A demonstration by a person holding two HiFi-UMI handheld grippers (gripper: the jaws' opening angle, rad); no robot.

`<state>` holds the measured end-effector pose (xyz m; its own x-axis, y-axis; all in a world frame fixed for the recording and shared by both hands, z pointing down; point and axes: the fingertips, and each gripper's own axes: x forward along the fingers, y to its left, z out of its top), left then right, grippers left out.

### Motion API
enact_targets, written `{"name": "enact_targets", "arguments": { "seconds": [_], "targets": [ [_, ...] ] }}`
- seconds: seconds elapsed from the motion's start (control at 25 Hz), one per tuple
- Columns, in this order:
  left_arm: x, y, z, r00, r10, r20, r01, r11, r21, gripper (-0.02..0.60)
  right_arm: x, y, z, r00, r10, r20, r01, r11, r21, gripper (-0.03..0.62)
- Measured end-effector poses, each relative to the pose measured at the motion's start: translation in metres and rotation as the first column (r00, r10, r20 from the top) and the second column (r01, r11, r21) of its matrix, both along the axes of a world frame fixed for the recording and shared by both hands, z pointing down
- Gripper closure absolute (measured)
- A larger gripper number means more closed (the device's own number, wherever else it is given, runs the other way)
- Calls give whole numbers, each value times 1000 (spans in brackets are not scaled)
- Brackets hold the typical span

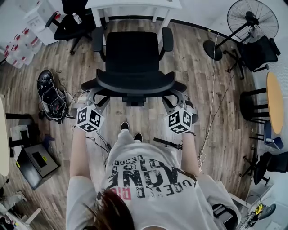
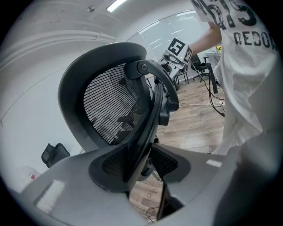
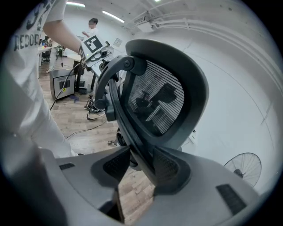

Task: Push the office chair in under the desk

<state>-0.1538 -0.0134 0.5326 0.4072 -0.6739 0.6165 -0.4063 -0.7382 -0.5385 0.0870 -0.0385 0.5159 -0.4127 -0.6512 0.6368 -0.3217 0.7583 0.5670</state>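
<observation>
A black office chair (image 1: 130,51) stands on the wood floor, its seat facing a white desk (image 1: 135,5) at the top of the head view. Its curved mesh backrest (image 1: 135,83) is nearest to me. My left gripper (image 1: 95,93) is at the backrest's left edge and my right gripper (image 1: 174,95) at its right edge. In the left gripper view the backrest's rim (image 2: 146,110) runs between the pads of the left gripper (image 2: 148,154), which press on it. The right gripper (image 3: 141,161) clamps the rim (image 3: 128,128) in the same way.
Another black chair (image 1: 72,24) stands left of the desk. A floor fan (image 1: 252,18), more black chairs (image 1: 258,51) and a round wooden table (image 1: 275,101) are at the right. A cable bundle (image 1: 51,96) lies at the left, a white cable (image 1: 211,103) at the right.
</observation>
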Motion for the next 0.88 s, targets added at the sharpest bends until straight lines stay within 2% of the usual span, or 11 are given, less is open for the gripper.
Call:
{"name": "enact_targets", "arguments": {
  "seconds": [0.16, 0.48, 0.88],
  "targets": [
    [-12, -31, -3, 1000, 2, -9, -2, 1000, -12, 408, -12, -30, -3, 1000, 22, -14, -22, 999, -25, 434],
    [-5, -60, -3, 1000, 0, -12, 0, 1000, -5, 408, -7, -62, -2, 997, 65, -52, -67, 997, -40, 434],
    [2, -108, -3, 1000, 1, -17, -1, 1000, 6, 408, -1, -111, -2, 998, 45, -51, -47, 998, -39, 434]
  ]
}}
